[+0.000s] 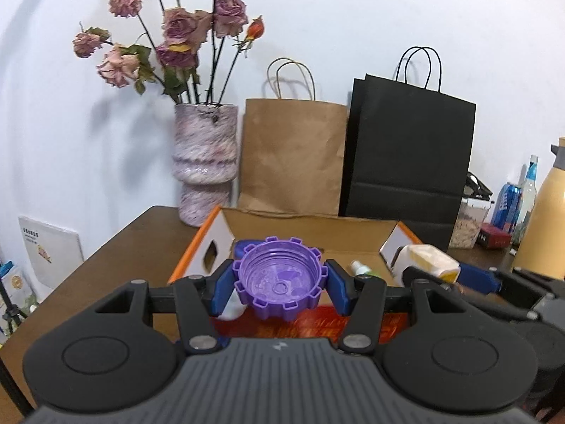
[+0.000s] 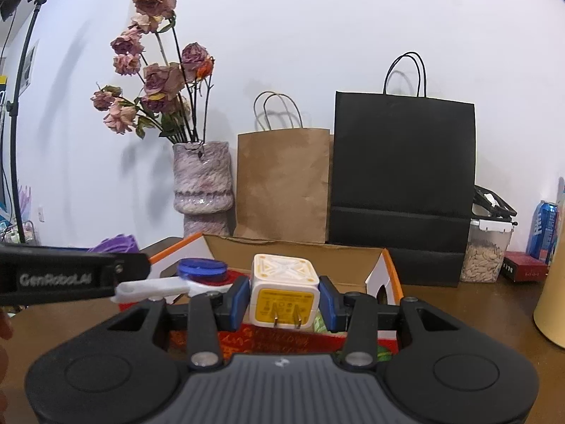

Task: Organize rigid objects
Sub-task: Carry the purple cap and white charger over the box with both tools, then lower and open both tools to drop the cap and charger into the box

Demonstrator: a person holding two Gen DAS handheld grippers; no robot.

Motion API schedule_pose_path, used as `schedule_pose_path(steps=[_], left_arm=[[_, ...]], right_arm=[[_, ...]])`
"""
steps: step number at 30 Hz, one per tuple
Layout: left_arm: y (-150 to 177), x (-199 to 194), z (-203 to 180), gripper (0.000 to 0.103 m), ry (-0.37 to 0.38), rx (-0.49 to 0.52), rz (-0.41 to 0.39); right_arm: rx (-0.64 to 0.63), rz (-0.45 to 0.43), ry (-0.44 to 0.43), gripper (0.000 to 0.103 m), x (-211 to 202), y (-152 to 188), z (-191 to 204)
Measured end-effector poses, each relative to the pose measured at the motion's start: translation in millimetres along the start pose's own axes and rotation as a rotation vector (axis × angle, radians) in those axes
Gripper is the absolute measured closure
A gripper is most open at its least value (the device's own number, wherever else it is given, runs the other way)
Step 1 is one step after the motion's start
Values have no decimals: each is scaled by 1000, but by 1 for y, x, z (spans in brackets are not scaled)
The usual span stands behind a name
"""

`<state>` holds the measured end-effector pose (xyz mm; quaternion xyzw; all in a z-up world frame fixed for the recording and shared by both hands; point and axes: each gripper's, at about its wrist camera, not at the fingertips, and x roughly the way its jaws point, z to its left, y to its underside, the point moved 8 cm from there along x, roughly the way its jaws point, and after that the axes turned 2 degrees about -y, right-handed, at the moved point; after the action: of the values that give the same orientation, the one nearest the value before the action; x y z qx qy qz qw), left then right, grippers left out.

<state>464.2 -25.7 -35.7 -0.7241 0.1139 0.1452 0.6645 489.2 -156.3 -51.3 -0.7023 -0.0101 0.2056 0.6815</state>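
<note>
My left gripper (image 1: pixel 280 288) is shut on a purple toothed jar lid (image 1: pixel 280 279), held open side toward the camera over the near edge of an orange-trimmed cardboard box (image 1: pixel 317 228). My right gripper (image 2: pixel 284 298) is shut on a white and yellow plug adapter cube (image 2: pixel 284 291), prongs facing the camera, above the same box (image 2: pixel 300 251). The cube also shows in the left wrist view (image 1: pixel 429 259). In the box lie a blue disc (image 2: pixel 201 268), a white flat piece (image 2: pixel 152 289) and a small white bottle (image 1: pixel 360 268).
A vase of dried roses (image 1: pixel 204 162), a brown paper bag (image 1: pixel 293 157) and a black paper bag (image 1: pixel 406 155) stand behind the box on the brown table (image 1: pixel 116 258). A snack container (image 2: pixel 489 247), a blue can (image 2: pixel 543 226) and a tan jug (image 1: pixel 543 219) stand at the right.
</note>
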Motion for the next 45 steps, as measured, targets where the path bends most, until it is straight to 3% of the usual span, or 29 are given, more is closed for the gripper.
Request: schedule_pose_path(steps=[21, 32, 34, 35, 36, 38, 39, 45], left_arm=[[-19, 99, -19, 48, -16, 16, 35], [-17, 123, -16, 47, -27, 43, 63], [-19, 123, -16, 31, -29, 47, 62], [-20, 122, -15, 12, -41, 45, 58], [-21, 121, -14, 0, -60, 46, 47], [-25, 117, -13, 0, -73, 55, 27], [-27, 116, -12, 0, -73, 52, 24], [-32, 112, -8, 0, -89, 38, 16]], right_arm=[[-37, 48, 9, 62, 78, -10, -37], [-32, 114, -11, 62, 100, -5, -47], [-33, 141, -9, 62, 103, -3, -48], [-33, 142, -5, 55, 102, -3, -48], [-36, 144, 7, 47, 102, -3, -49], [-40, 135, 34, 5, 99, -6, -52], [-43, 122, 49, 0, 97, -8, -54], [-36, 118, 71, 0, 95, -10, -59]])
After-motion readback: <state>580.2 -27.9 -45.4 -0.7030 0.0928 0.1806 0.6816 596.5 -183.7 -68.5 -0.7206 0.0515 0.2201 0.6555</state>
